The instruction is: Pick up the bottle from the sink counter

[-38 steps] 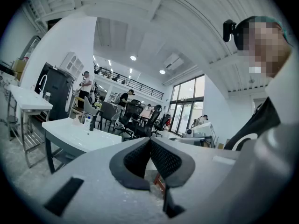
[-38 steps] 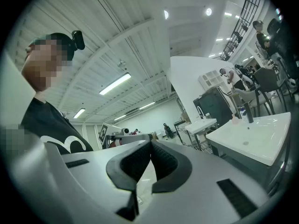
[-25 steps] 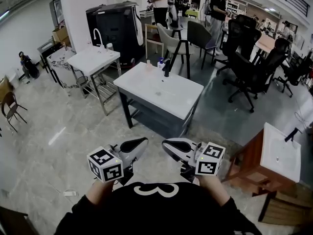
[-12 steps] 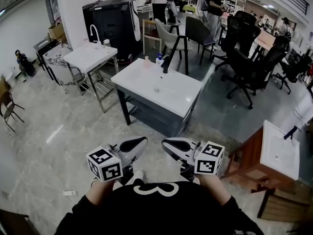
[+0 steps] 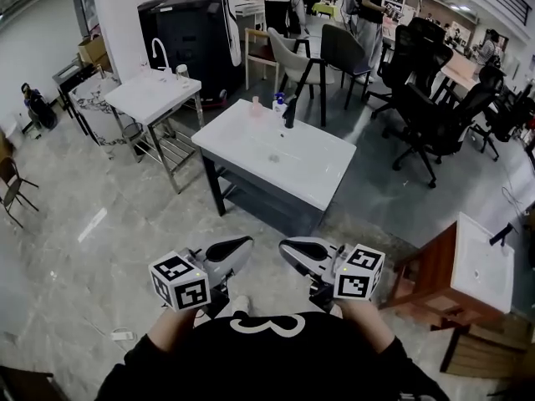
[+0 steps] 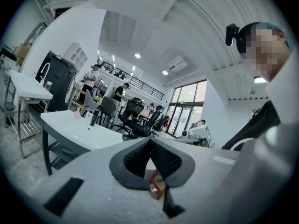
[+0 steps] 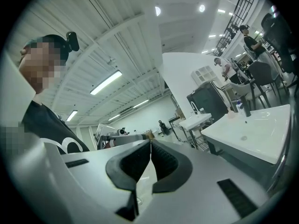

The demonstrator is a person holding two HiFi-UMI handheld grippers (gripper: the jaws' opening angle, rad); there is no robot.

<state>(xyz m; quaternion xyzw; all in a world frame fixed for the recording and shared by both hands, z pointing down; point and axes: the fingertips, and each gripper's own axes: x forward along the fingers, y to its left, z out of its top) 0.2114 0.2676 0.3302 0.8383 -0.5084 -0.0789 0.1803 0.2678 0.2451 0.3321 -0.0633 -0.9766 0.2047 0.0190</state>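
Note:
A white bottle with a blue cap [image 5: 279, 103] stands at the far edge of the white sink counter [image 5: 251, 144], beside a black faucet [image 5: 290, 111] and a small pink bottle [image 5: 257, 105]. The counter is a few steps ahead of me. My left gripper [image 5: 242, 243] and right gripper [image 5: 284, 246] are held close to my body, tips toward each other, far from the counter. Both are shut with nothing between the pads. The left gripper view shows its shut gripper [image 6: 149, 141] and the bottle [image 6: 88, 116] far off. In the right gripper view the gripper [image 7: 150, 143] is shut and the counter [image 7: 261, 139] lies at right.
A second white sink on a metal stand [image 5: 150, 97] is left of the counter, with a black cabinet [image 5: 188, 36] behind it. Office chairs [image 5: 435, 115] and standing people [image 5: 368, 15] fill the back right. A wood-sided sink [image 5: 481, 270] stands at the right.
The head view has shifted slightly, so the sink counter sits a touch lower and to the right. Both grippers stay shut in the same place near my body.

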